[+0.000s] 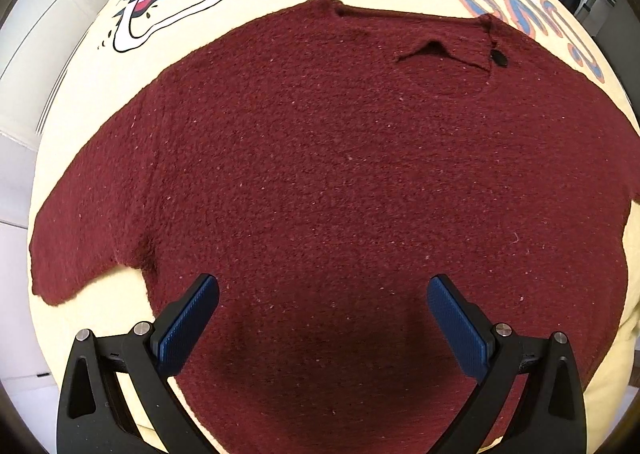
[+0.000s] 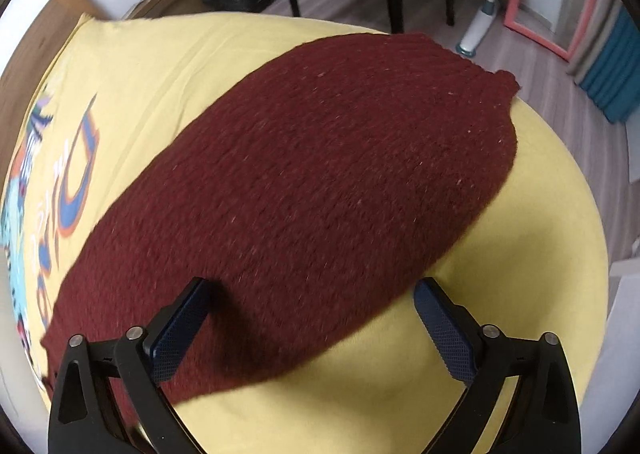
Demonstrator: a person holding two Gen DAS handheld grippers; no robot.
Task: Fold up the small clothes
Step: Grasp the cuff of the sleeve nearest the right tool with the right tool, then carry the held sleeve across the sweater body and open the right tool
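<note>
Blue-padded fingers of the left tool (image 1: 322,304) stand wide apart with nothing between them, hovering over the lower body of the sweater (image 1: 340,181); the right tool (image 2: 310,308) is likewise spread and empty, poised over one edge of the knit where it meets the sheet. Largest in view is the bed, covered by a pale yellow sheet (image 2: 520,274) printed with a bright cartoon and lettering. On it the dark red sweater lies spread flat, neckline (image 1: 404,13) toward the far side, one short sleeve (image 1: 80,238) stretched out to the side, the hem nearest the left camera. Smallest is a dark tag (image 1: 499,57) hanging by the collar. Nothing appears folded yet, so the task looks to be at its start. The knit seems thick, soft and limp: it should drape and sag when lifted, stretch a little, and grip the ribbed pads well rather than slip. A sensible hold would be the sleeve end or the shoulder and hem corner on one side, pinching both layers so the fold carries over evenly.
</note>
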